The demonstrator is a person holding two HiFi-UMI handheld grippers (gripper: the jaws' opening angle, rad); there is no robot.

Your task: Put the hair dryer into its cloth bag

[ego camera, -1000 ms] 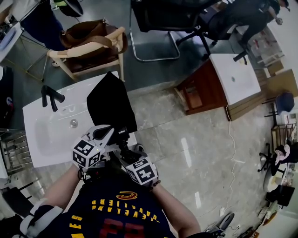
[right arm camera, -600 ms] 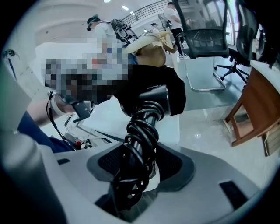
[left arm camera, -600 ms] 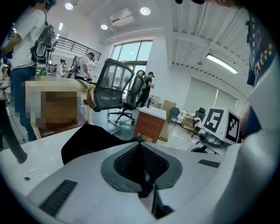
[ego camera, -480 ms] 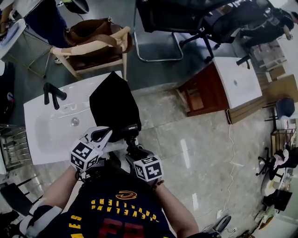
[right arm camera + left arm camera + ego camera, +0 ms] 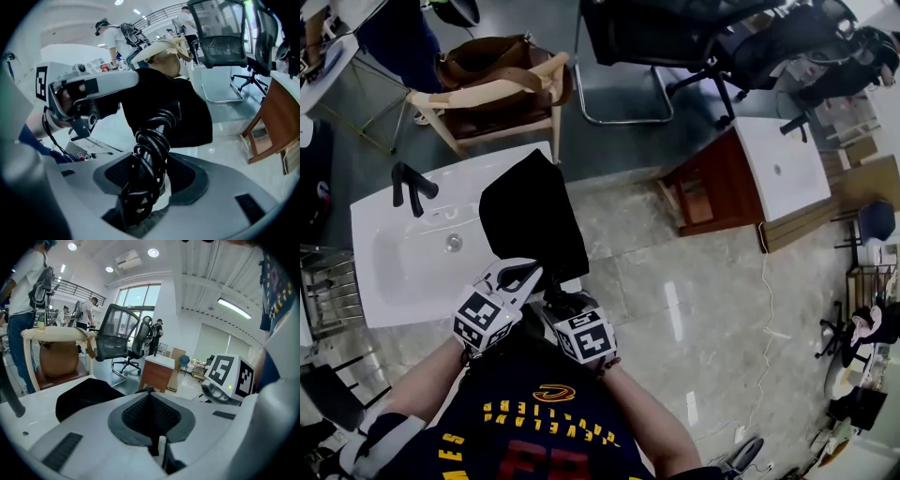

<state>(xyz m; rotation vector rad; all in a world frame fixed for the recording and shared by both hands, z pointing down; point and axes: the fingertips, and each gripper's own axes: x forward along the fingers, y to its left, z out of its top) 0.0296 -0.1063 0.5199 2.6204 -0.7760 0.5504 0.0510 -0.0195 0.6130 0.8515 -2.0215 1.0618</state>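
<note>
The black cloth bag (image 5: 530, 211) lies on the white sink counter (image 5: 403, 272). My left gripper (image 5: 525, 275) is at the bag's near edge, and in the left gripper view its jaws (image 5: 149, 397) are pressed together with a tip of the black cloth (image 5: 84, 397) pinched between them. My right gripper (image 5: 562, 307) sits just right of it, shut on the hair dryer's handle (image 5: 152, 140), which is wrapped in black cord. The dryer's body points into the dark bag (image 5: 183, 112); whether it is inside I cannot tell.
A black faucet (image 5: 411, 186) stands at the counter's back left. Behind the counter is a wooden chair holding a brown bag (image 5: 492, 89). Office chairs (image 5: 656, 37) and a brown cabinet with a white top (image 5: 750, 173) stand to the right. People stand in the background.
Both grippers have shifted slightly, the left one rising toward the bag's near edge. The dryer's black barrel, plain beside the bag before, is now mostly lost against the bag.
</note>
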